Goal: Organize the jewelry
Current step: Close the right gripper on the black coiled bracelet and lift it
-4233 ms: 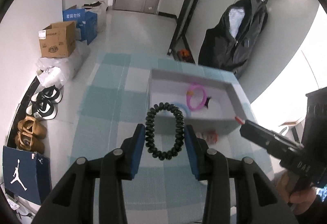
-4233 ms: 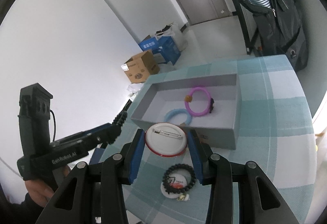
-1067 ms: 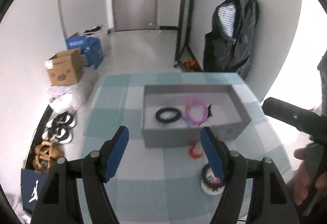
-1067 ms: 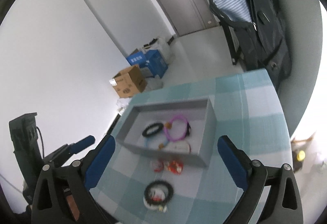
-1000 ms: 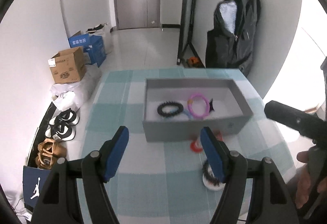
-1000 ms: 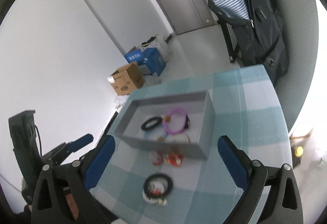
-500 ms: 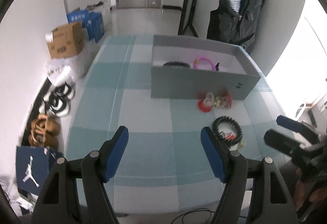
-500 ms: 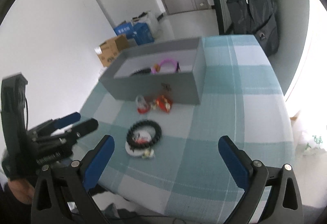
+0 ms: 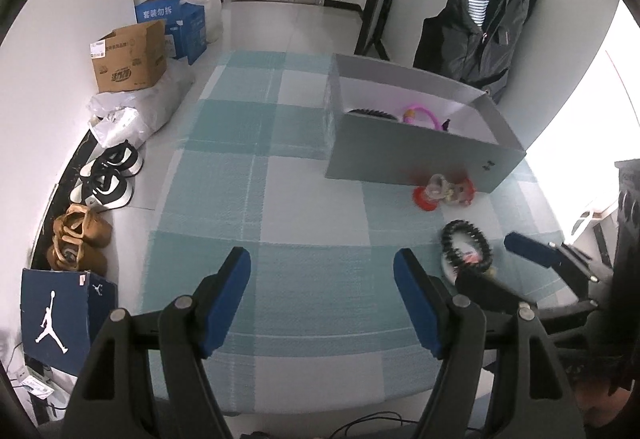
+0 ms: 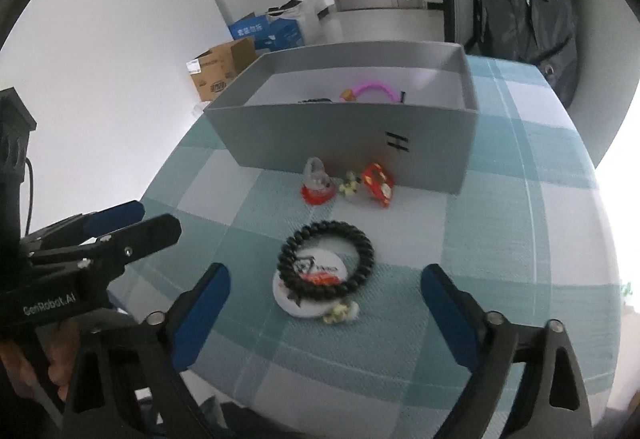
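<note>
Black bracelet (image 10: 326,260) (on a badge) lies ahead of right gripper (image 10: 324,281).

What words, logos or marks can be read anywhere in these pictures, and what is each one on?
"GenRobot.AI": black body of the left gripper.
"套装勿拆": blue carton.
Jumping-figure logo, no words: dark blue shoebox.
Two short black bars: grey box.
Brown cardboard carton, round white badge: print unreadable.

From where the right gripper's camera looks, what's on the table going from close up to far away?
Black beaded bracelet lying on a white round badge → red trinkets → grey box with a pink ring inside.
</note>
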A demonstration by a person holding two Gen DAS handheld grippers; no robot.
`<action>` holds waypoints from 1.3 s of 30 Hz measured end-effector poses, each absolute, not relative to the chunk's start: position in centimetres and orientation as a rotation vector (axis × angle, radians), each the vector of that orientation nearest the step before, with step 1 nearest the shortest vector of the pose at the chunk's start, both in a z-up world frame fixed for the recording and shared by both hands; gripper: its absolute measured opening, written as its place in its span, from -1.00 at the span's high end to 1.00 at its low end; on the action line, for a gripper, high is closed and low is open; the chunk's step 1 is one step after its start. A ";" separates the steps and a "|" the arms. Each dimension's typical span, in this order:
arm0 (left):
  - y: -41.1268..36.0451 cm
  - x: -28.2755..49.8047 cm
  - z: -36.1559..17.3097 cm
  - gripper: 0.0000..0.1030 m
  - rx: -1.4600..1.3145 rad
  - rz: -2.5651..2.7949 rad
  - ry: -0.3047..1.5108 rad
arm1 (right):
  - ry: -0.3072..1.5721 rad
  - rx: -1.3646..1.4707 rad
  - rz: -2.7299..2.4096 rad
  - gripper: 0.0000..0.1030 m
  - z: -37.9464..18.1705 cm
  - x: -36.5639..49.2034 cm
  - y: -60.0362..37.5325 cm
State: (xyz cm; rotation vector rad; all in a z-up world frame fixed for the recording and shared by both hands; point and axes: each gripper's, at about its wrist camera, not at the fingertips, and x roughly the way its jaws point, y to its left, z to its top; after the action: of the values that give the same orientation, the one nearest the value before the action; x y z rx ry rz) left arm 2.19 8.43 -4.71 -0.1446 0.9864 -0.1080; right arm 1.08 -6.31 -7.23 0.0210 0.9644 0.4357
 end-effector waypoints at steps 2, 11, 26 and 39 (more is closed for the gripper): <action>9.1 2.5 -5.0 -0.36 -0.169 -0.105 1.002 | 0.954 -0.003 0.432 -0.78 -7.3 1.2 -5.7; 10.2 3.0 -5.1 -0.36 -0.242 -0.081 1.018 | 0.937 -0.041 0.402 -0.54 -7.7 1.6 -5.0; 10.1 3.6 -5.4 -0.36 -0.258 -0.075 1.043 | 0.887 -0.181 0.379 0.06 -7.5 0.9 -3.8; 9.4 3.6 -5.7 -0.36 -0.238 -0.091 1.054 | 0.900 0.060 0.421 0.07 -6.0 2.0 -7.4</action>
State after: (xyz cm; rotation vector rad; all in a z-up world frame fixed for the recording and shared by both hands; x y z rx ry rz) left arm 3.59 9.36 -5.70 -0.2382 1.0539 -0.0907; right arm 2.02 -7.41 -5.99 0.0600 0.9000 0.4213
